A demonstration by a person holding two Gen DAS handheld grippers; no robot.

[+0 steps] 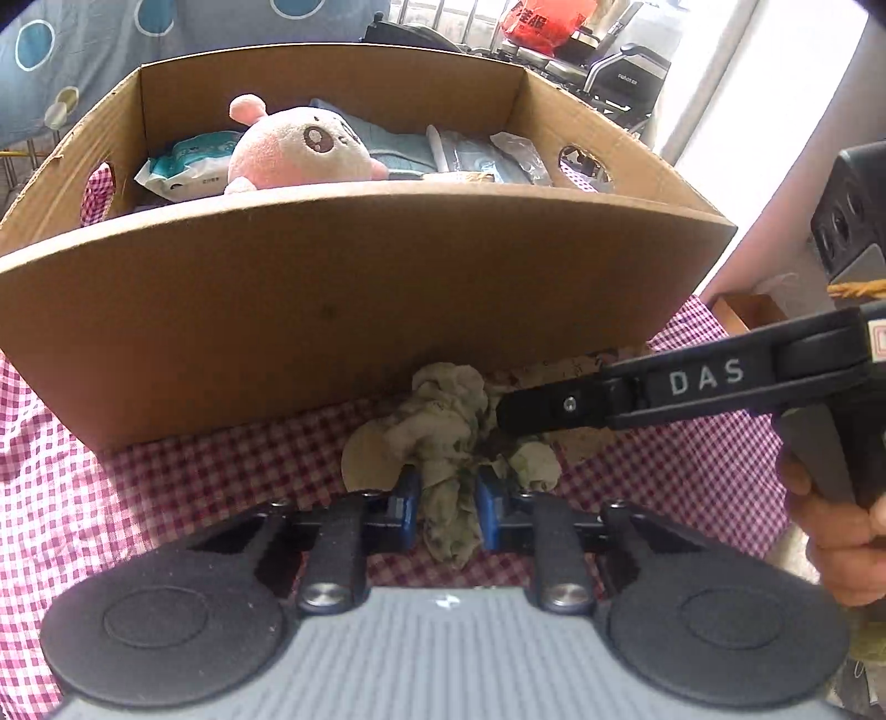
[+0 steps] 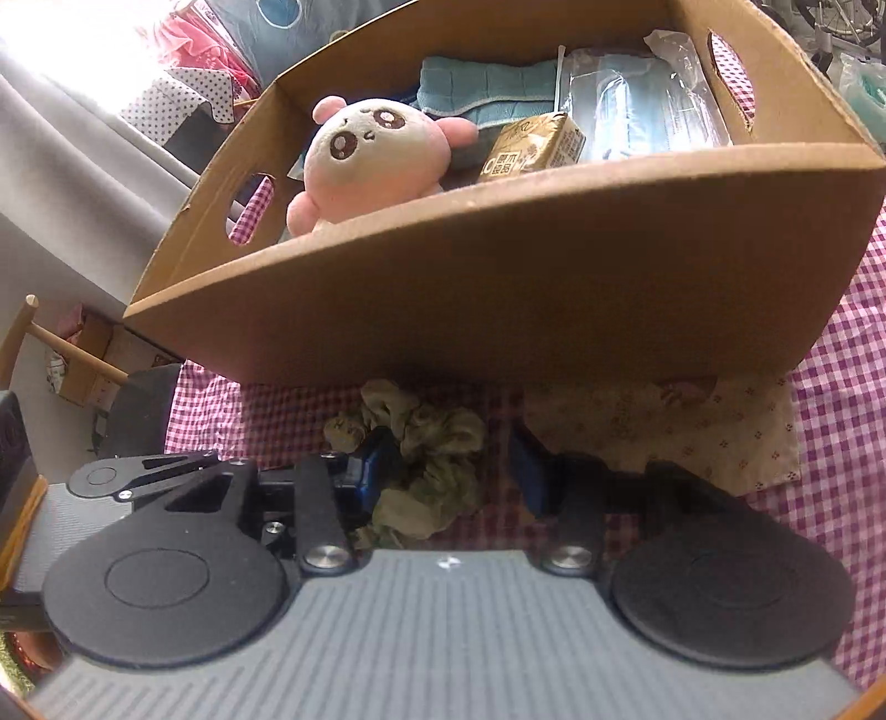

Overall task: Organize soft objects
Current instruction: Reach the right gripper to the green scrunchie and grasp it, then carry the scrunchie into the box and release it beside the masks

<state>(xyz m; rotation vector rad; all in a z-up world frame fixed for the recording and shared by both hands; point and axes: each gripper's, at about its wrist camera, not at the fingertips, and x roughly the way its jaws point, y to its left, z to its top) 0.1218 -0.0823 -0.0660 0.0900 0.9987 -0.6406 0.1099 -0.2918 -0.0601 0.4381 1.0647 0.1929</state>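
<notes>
Left gripper (image 1: 447,512): blue-padded fingers (image 1: 404,507) closed on the near end of a crumpled olive-green cloth (image 1: 443,426), which lies bunched on the red-and-white checked tabletop (image 1: 221,471) just in front of the cardboard box (image 1: 332,299).

Right gripper (image 2: 451,471): fingers (image 2: 529,471) spread apart on either side of the same cloth (image 2: 426,459); the left pad touches the cloth, the right pad stands clear of it. In the left wrist view this gripper (image 1: 501,412) enters from the right edge as a black arm marked "DAS", its tip against the cloth's right side, with the person's right hand (image 1: 841,543) on the handle.

A flat beige floral-print fabric (image 2: 692,426) lies on the tabletop to the right of the cloth, its far edge against, perhaps under, the box's near wall (the contact line is in shadow).

The box stands on the tabletop beyond the cloth, open at the top, with an oval handle hole in each side wall. Inside, toward its left, a pink-and-cream plush toy (image 2: 360,155) rests near the near wall. Behind it lie a folded light-blue towel (image 2: 482,88), a gold-coloured carton (image 2: 534,147), a white-and-teal wipes pack (image 1: 188,166) at the left, and clear-wrapped pale-blue packs (image 2: 648,105) toward the right.

Beyond the box: a blue fabric with circles (image 1: 66,50).
</notes>
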